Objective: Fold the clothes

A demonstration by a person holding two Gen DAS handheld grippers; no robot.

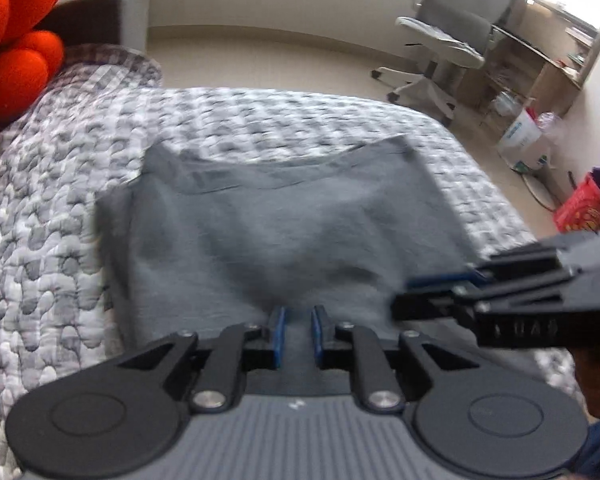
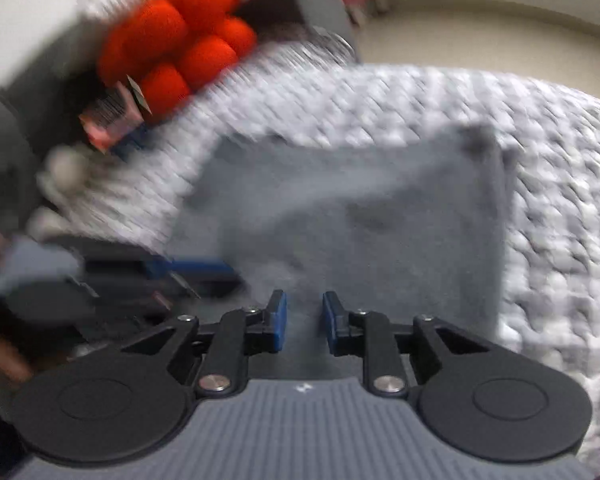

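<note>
A grey shirt [image 1: 276, 220] lies folded flat on the quilt [image 1: 40, 240], filling the centre of both views. The left gripper [image 1: 299, 334] at 6 o'clock hovers over its near edge, pads slightly apart, pinching nothing. The right gripper [image 2: 304, 322] is likewise released over the shirt. A red cushion [image 2: 180, 36] sits at 11 o'clock, a chair [image 1: 448, 36] at 1 o'clock.

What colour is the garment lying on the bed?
The garment is plain grey, without any pattern. The left wrist view shows it best.
</note>
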